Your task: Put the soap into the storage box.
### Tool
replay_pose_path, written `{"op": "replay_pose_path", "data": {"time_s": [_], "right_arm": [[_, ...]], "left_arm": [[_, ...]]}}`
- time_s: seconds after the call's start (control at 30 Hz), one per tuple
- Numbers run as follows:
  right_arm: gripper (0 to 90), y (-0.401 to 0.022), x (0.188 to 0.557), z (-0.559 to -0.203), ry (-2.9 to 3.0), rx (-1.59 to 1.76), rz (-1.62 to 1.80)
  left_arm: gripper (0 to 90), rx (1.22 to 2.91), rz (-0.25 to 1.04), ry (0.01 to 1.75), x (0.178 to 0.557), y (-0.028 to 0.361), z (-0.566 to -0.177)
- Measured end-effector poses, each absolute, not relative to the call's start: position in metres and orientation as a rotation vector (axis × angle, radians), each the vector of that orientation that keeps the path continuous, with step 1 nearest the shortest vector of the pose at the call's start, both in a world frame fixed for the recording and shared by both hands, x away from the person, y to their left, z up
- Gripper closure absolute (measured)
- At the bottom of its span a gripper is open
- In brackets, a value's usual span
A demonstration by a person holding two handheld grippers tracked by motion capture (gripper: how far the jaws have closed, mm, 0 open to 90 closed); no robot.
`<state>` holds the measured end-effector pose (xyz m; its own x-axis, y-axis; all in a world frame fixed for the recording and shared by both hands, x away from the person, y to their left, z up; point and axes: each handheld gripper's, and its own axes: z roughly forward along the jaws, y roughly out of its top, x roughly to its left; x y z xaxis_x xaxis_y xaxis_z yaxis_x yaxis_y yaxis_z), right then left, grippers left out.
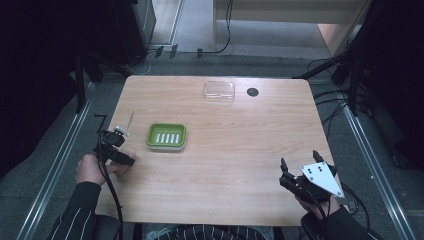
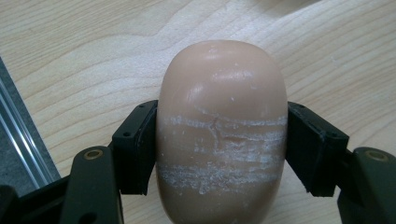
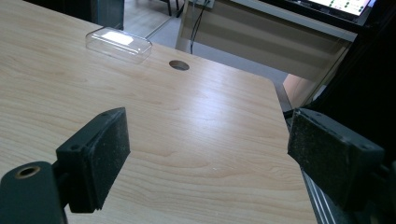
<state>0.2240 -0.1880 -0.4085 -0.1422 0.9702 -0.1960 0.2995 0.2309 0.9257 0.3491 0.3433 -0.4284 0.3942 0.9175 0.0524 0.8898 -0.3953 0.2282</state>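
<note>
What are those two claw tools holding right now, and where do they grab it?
The left gripper clamps a tan soap bar across its two long sides, near the middle. The right gripper stands open above the table, holding nothing.

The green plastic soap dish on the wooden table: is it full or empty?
Empty. The green plastic soap dish shows its bare white-ribbed floor; the beige oval soap bar is clamped in the left gripper.

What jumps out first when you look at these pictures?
A smooth tan soap bar, streaked with white scuffs, is clamped in the left gripper near the table's left edge. Beside it sits a bright green soap dish, with a clear plastic lid at the far edge. The right gripper is open.
</note>
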Motion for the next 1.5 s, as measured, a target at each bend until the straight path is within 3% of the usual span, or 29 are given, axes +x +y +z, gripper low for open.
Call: {"op": "replay_pose_path", "data": {"time_s": [1.5], "right_arm": [[13.6, -0.189, 0.224, -0.409, 1.621, 1.217, 0.953]], "left_arm": [[33.4, 2.489, 0.264, 1.468, 0.361, 0.314, -0.398]]}}
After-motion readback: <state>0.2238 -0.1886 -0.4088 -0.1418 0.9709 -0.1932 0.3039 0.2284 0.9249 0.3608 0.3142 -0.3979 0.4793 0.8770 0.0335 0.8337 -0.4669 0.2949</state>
